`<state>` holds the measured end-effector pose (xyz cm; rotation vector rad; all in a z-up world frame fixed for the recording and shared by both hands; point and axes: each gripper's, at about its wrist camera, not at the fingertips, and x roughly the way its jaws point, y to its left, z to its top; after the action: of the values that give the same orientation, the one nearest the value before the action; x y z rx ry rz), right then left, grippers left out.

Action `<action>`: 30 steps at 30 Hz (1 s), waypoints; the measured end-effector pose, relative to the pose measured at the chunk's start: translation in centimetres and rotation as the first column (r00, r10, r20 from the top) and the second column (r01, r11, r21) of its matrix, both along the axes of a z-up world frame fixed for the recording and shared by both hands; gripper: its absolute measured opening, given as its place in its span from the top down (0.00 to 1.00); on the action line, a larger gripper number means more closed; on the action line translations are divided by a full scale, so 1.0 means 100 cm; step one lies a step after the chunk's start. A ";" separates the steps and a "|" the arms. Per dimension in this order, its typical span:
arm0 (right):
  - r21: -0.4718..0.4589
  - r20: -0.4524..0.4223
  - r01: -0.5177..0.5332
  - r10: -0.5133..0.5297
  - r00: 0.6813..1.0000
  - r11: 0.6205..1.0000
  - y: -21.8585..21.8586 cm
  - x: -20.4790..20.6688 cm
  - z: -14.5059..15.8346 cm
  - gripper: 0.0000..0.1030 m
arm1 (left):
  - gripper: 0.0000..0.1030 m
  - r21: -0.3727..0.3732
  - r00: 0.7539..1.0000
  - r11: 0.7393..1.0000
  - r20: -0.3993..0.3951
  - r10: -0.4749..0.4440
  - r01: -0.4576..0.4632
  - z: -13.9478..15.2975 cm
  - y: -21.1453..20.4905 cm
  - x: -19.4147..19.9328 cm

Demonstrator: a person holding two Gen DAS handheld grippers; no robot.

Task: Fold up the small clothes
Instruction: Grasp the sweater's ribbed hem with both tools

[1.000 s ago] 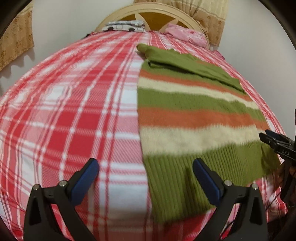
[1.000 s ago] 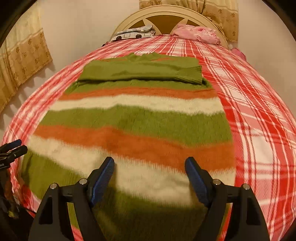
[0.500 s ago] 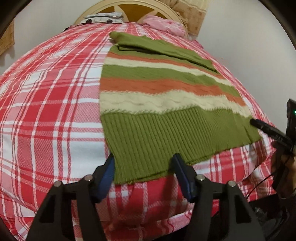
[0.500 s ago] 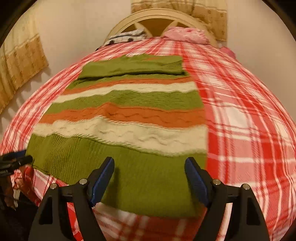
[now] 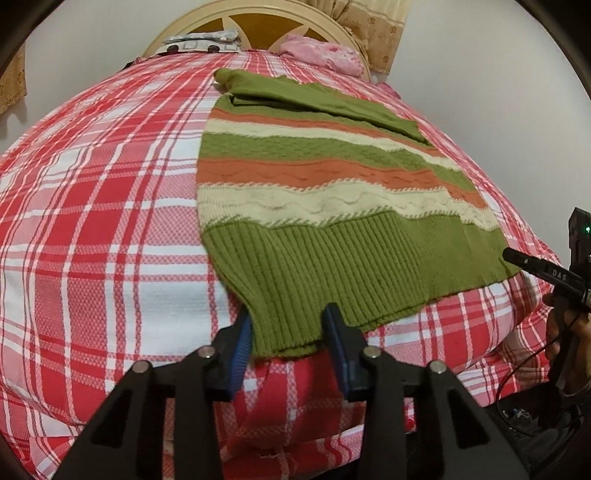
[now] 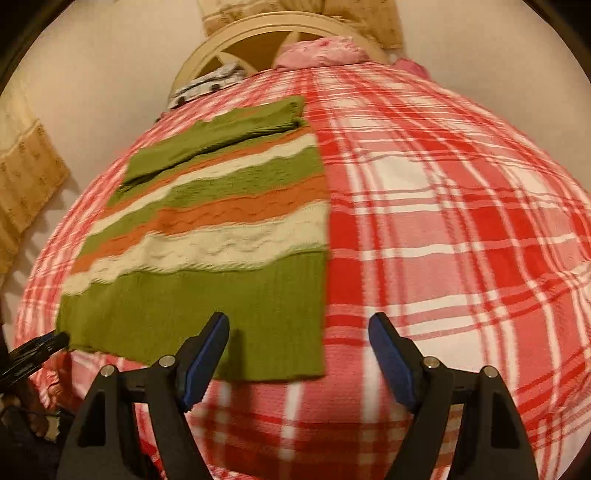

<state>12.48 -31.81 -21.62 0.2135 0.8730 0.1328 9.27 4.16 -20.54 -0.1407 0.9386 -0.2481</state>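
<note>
A sweater [image 5: 332, 206] striped green, orange and cream lies flat on the red plaid bed [image 5: 103, 221], with its sleeves folded across the far end. My left gripper [image 5: 290, 343] is at the near left corner of the ribbed hem. Its jaws are closing, and both blue pads [image 5: 242, 347] touch the bunched cloth between them. In the right wrist view the sweater [image 6: 229, 236] fills the left half. My right gripper [image 6: 301, 332] straddles its near right corner, jaws closing but still wide. One pad is over the hem and the other is over bare plaid. Each gripper also shows at the edge of the other's view: the right gripper [image 5: 532, 266] and the left gripper [image 6: 37, 347].
A cream headboard [image 5: 258, 22] stands at the far end, with a pink pillow [image 5: 321, 55] and a patterned pillow [image 5: 203, 40] in front of it. Curtains [image 6: 26, 177] hang on the walls. The bed drops off just below both grippers. A hand [image 5: 565, 325] holds the right gripper.
My left gripper came in onto the hem's near left corner and its jaws narrowed around it. My right gripper slid to the sweater's right corner, tilted, and narrowed a little.
</note>
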 end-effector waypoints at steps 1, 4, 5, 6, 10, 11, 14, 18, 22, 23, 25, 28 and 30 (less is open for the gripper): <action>0.009 -0.009 -0.010 0.010 1.000 1.000 0.003 0.001 -0.002 0.46 | 0.60 -0.012 1.000 1.000 0.006 0.009 -0.009 -0.001 0.002 0.001; -0.028 -0.005 -0.016 0.016 1.000 0.999 0.009 -0.001 -0.004 0.50 | 0.57 -0.032 1.000 0.999 0.014 0.013 -0.013 -0.003 0.003 0.002; -0.021 -0.005 -0.015 0.015 1.000 1.000 0.008 -0.001 -0.003 0.52 | 0.56 -0.037 1.000 0.999 0.015 0.011 -0.010 -0.003 0.003 0.002; -0.009 -0.003 -0.010 0.010 1.000 1.000 0.006 -0.002 -0.003 0.58 | 0.57 -0.040 1.000 0.999 0.018 0.010 -0.009 -0.003 0.003 0.002; 0.066 0.034 -0.034 0.032 0.999 0.997 0.004 -0.008 0.002 0.84 | 0.87 -0.129 0.999 0.991 0.030 -0.022 0.026 0.001 0.010 0.001; 0.067 0.048 -0.036 0.033 0.998 0.997 0.005 -0.009 0.004 0.85 | 0.88 -0.162 0.999 0.987 0.032 -0.016 0.021 0.002 0.014 0.002; 0.113 0.124 -0.040 0.026 0.992 0.993 0.002 -0.014 0.016 0.87 | 0.88 -0.209 0.998 0.977 0.063 -0.019 0.032 0.010 0.019 0.001; 0.165 0.229 -0.059 0.020 0.973 0.985 0.000 -0.012 0.037 0.87 | 0.88 -0.219 0.988 0.974 0.152 -0.028 0.061 0.031 0.020 0.001; 0.168 0.276 -0.041 -0.007 0.961 0.985 -0.001 0.002 0.047 0.88 | 0.88 -0.221 0.978 0.972 0.206 -0.033 0.080 0.046 0.019 0.008; 0.175 0.283 -0.045 -0.006 0.959 0.984 -0.001 0.005 0.050 0.88 | 0.89 -0.230 0.976 0.969 0.216 -0.038 0.089 0.050 0.019 0.012; 0.186 0.299 -0.059 0.001 0.954 0.981 0.000 0.014 0.059 0.88 | 0.89 -0.223 0.971 0.970 0.236 -0.039 0.094 0.059 0.017 0.020; 0.194 0.333 -0.074 0.005 0.943 0.978 0.001 0.029 0.075 0.89 | 0.89 -0.235 0.961 0.966 0.273 -0.041 0.108 0.074 0.017 0.037; 0.190 0.361 -0.078 0.004 0.933 0.979 0.000 0.037 0.086 0.90 | 0.89 -0.233 0.952 0.966 0.305 -0.034 0.109 0.085 0.018 0.047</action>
<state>16.20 -31.82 -12.98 0.3493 0.4975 0.2912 13.99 5.97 -12.08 -0.2915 0.6084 -0.4424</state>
